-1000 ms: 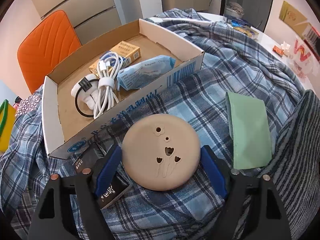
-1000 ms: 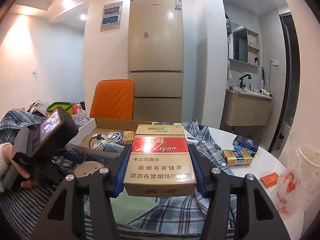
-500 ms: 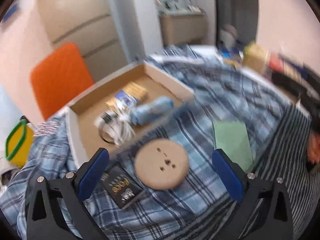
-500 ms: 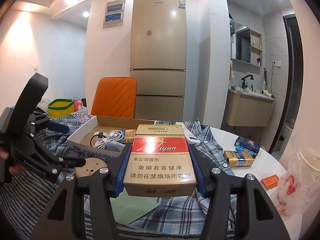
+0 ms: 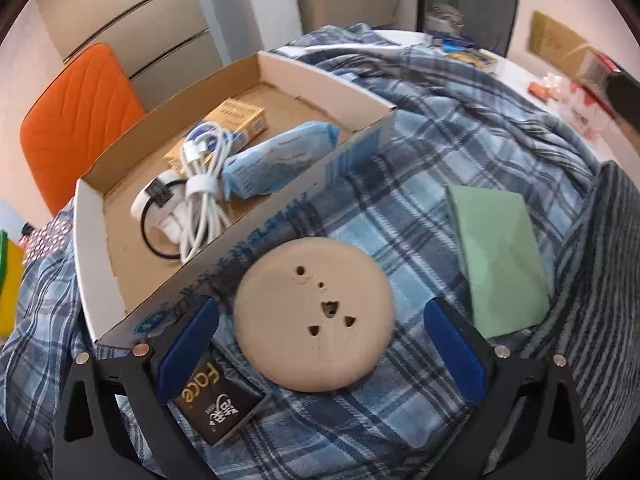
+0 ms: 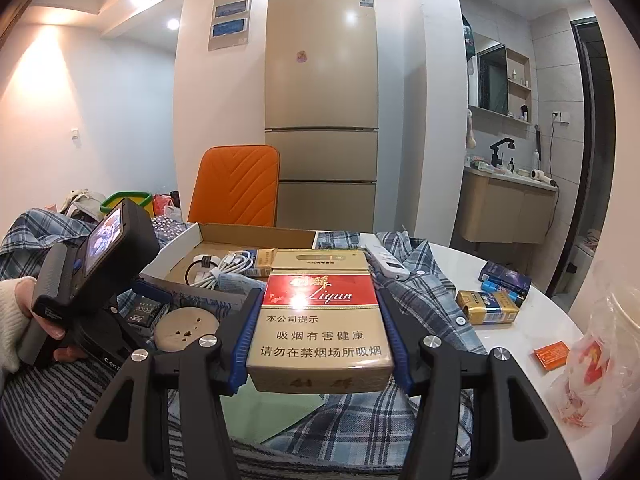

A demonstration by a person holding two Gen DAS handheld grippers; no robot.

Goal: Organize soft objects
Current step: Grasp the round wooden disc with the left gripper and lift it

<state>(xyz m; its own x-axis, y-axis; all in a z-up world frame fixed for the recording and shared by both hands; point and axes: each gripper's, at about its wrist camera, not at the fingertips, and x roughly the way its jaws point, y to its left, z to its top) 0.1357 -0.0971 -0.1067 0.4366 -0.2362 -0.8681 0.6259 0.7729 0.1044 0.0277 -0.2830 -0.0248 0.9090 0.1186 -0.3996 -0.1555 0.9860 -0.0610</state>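
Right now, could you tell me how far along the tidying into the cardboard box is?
Partly done. The open cardboard box already holds a white coiled cable, a blue tissue pack and a yellow carton. The right gripper grips a red-and-gold cigarette pack. The open left gripper flanks a round beige disc; a black packet and green pad remain.

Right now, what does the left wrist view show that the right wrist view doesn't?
Only the left wrist view shows the left claw open around the tan round disc, and the blue tissue pack in full. Only the right wrist view shows the right claw shut on the Liqun cigarette carton and the gold pack. Both show the cardboard box, the white cable and the plaid cloth.
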